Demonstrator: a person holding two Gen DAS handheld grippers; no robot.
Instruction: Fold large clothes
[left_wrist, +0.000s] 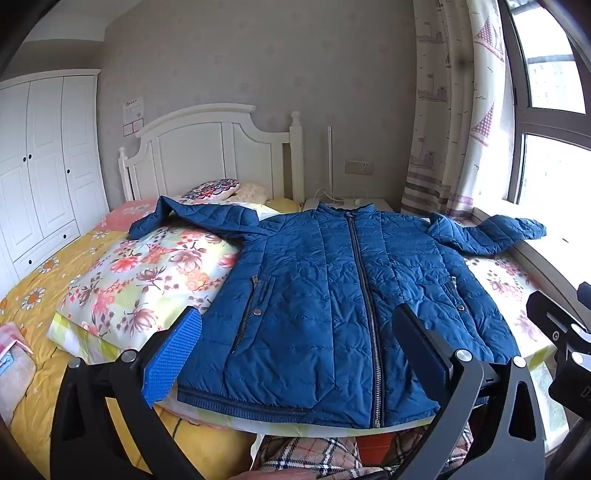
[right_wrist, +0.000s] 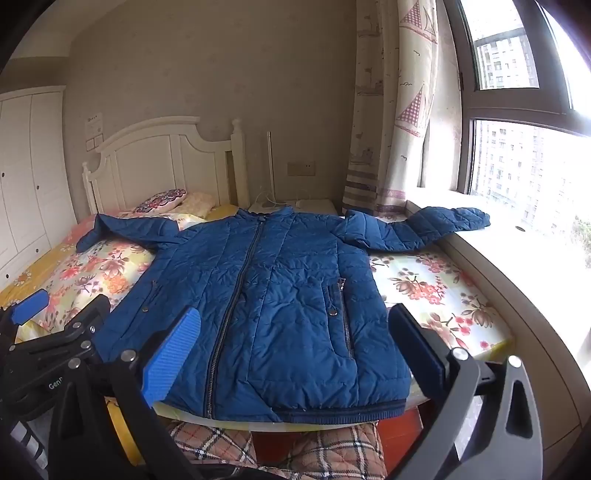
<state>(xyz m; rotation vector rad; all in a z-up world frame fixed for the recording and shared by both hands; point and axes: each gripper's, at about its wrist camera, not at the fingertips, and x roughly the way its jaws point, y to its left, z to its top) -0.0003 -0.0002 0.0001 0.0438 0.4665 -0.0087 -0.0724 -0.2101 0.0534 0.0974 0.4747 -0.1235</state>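
Note:
A blue quilted jacket (left_wrist: 325, 295) lies flat and zipped, front up, on a floral quilt on the bed; it also shows in the right wrist view (right_wrist: 273, 295). Its sleeves spread out: one over the floral quilt at the left (left_wrist: 166, 218), one onto the window sill at the right (right_wrist: 436, 221). My left gripper (left_wrist: 299, 332) is open and empty, above the hem on the jacket's left half. My right gripper (right_wrist: 295, 332) is open and empty, above the hem on the jacket's right half. The left gripper also shows at the right view's left edge (right_wrist: 55, 325).
A floral quilt (left_wrist: 147, 280) lies on a yellow sheet (left_wrist: 40, 288). A white headboard (left_wrist: 207, 151), pillows (left_wrist: 214, 190) and a nightstand (left_wrist: 347, 203) stand at the far end. A wardrobe (left_wrist: 40, 162) is left; the window sill (right_wrist: 517, 266) and curtain (right_wrist: 391, 110) are right. Plaid fabric (right_wrist: 325, 454) is below.

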